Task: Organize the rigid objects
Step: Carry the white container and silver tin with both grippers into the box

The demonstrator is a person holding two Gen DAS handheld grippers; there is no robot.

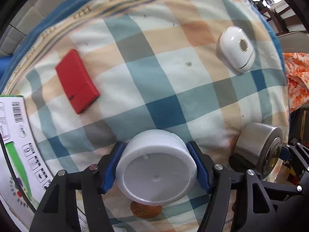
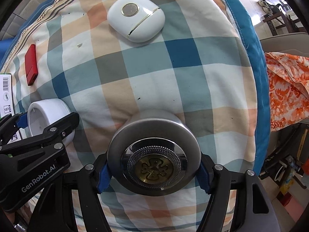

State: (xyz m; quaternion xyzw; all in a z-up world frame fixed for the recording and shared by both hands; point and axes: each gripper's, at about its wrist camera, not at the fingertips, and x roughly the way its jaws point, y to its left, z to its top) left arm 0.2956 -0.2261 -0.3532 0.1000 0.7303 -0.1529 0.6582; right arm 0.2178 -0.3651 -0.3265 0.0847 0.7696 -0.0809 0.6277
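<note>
Open room: middle of checked cloth (image 1: 154,81) was left bare.
Obstacles: red case (image 1: 77,81), white oval case (image 1: 236,49), printed box (image 1: 17,145) were set around the edges.

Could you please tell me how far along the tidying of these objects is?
Nothing looks sorted yet. In hand: the left gripper clamps a white tub, the right gripper a metal cylinder. Left lying loose on the checked cloth: the red case and white case.

Bright daylight, soft shadows, fisheye edge warp, slight blur
</note>
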